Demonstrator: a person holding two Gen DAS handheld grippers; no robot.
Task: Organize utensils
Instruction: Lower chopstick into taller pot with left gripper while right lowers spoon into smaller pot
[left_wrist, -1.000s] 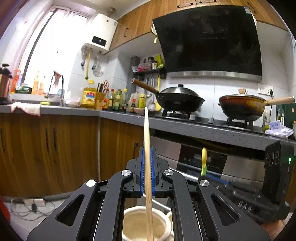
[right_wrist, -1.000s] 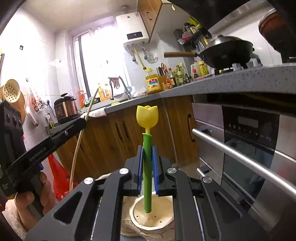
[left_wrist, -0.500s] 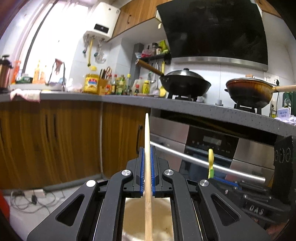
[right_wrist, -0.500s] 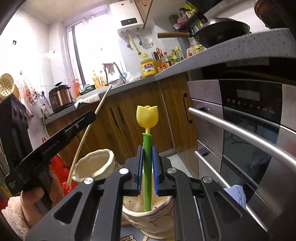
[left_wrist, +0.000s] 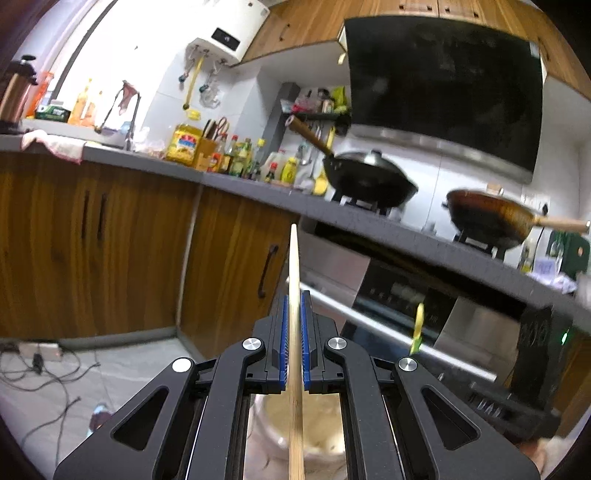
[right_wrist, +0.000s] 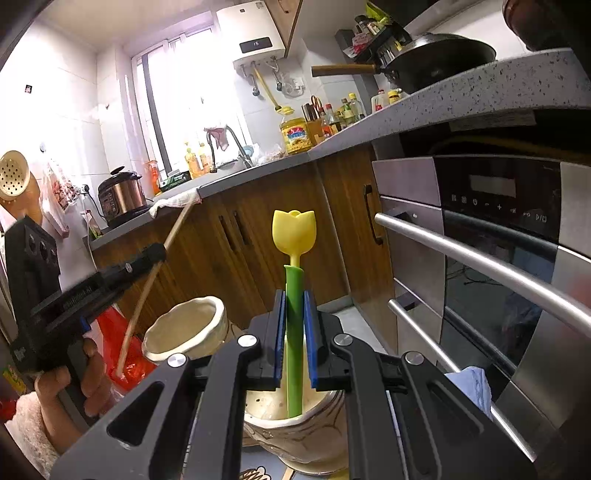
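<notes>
My left gripper (left_wrist: 293, 295) is shut on a thin wooden chopstick (left_wrist: 294, 258) that stands upright between its blue pads, above a cream ceramic cup (left_wrist: 321, 435). In the right wrist view a hand holds the left gripper (right_wrist: 157, 256) at the left. There the chopstick (right_wrist: 147, 291) slants down, and its lower tip hangs just left of a cream cup (right_wrist: 188, 328), outside the rim. My right gripper (right_wrist: 294, 295) is shut on the green handle of a yellow tulip-headed utensil (right_wrist: 294, 229). The handle's lower end sits inside a second cream holder (right_wrist: 310, 435).
An oven with steel bar handles (right_wrist: 480, 258) fills the right side, under a speckled counter (right_wrist: 461, 88). Wooden cabinets (left_wrist: 92, 240) line the back. A red bag (right_wrist: 122, 347) lies behind the left cup, a blue cloth (right_wrist: 469, 380) by the oven, cables (left_wrist: 44, 362) on the floor.
The left gripper has sunk and rolled with the chopstick, whose lower tip has come down beside the left cup. The right gripper keeps its grip on the tulip utensil.
</notes>
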